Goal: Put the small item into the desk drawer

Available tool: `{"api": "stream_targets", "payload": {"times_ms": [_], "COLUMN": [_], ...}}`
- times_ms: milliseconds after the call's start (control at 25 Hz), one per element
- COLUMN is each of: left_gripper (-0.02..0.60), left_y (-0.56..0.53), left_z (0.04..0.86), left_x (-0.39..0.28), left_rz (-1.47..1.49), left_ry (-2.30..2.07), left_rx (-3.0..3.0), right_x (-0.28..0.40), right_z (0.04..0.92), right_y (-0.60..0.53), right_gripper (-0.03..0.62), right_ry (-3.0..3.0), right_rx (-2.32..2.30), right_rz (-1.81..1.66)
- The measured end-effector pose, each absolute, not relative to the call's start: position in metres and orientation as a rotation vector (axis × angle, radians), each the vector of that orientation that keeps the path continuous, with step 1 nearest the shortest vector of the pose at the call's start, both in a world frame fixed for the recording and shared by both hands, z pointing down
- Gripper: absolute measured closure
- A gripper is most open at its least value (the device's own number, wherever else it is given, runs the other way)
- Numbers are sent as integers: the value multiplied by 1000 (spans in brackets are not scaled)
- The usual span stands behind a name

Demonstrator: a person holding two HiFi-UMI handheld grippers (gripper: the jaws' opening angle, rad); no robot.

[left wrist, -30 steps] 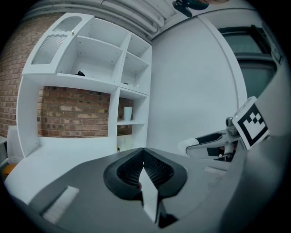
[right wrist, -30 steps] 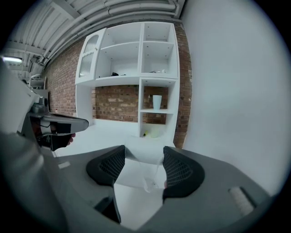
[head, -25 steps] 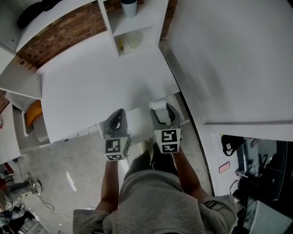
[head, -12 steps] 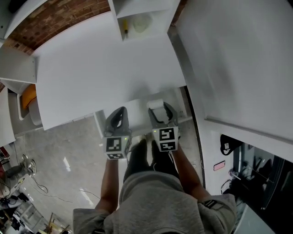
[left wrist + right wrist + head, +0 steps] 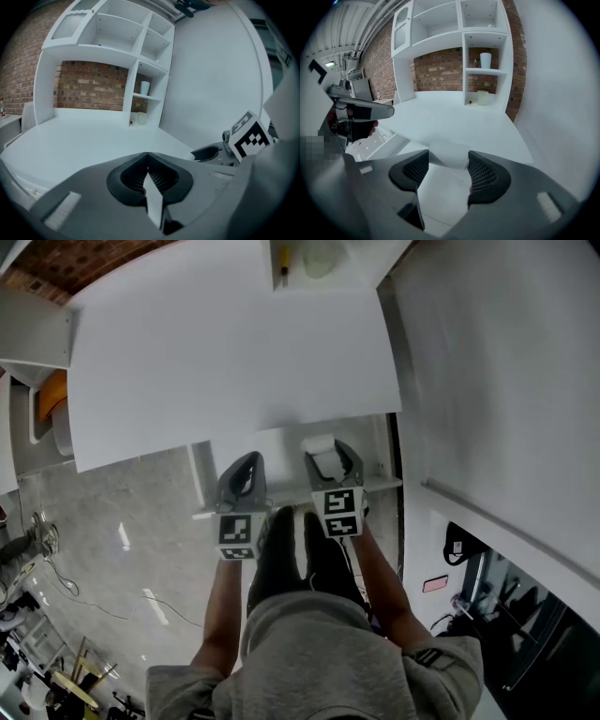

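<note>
The white surface [image 5: 225,343] fills the upper half of the head view, and the desk drawer [image 5: 281,448] stands pulled out from its 6 o'clock edge, toward the person. Both tongs point into that drawer, side by side.

The right tongs [image 5: 333,457] are pinching the small item [image 5: 319,447] – a plain white block – between their two ribbed pads. The right gripper view shows this clearly: the block [image 5: 447,153] sits crosswise at the tips, with a pad pressed to each end. In the head view it hangs over the drawer's white floor, at about 1 o'clock from the marker cube [image 5: 343,512] on the same tongs (whether it touches the floor cannot be told).

The left tongs [image 5: 247,468] lie at 9 o'clock from the right ones, near but apart. Their jaws are pressed together with nothing between them, the tips meeting in a thin line in the left gripper view [image 5: 147,161].

At 12 o'clock on the surface stands a white shelf unit [image 5: 459,47] against a brick wall – a white cup [image 5: 485,60] on one shelf, a pale container [image 5: 482,97] in the cubby below.
</note>
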State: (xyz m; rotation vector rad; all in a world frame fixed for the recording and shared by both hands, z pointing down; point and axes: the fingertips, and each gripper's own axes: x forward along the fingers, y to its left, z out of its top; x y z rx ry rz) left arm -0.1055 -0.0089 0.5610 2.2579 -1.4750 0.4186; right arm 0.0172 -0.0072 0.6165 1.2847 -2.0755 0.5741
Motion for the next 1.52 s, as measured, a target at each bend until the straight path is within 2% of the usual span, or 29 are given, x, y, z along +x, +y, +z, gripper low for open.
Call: {"api": "stream_targets", "payload": {"times_ms": [760, 1520], "left_gripper": [569, 569], "left_y": [-5, -3], "left_z": [630, 657], "left_x": [-112, -117], "left_rz": [453, 479], "left_ry": [-1504, -1488], "left_rx": [2146, 2113], "right_x": [7, 1], "right_z": [717, 793], "right_y": [-10, -29], "right_gripper": [326, 324], "right_ry": [-1954, -1845], "right_rx": [1064, 1003], "right_rz": [724, 815]}}
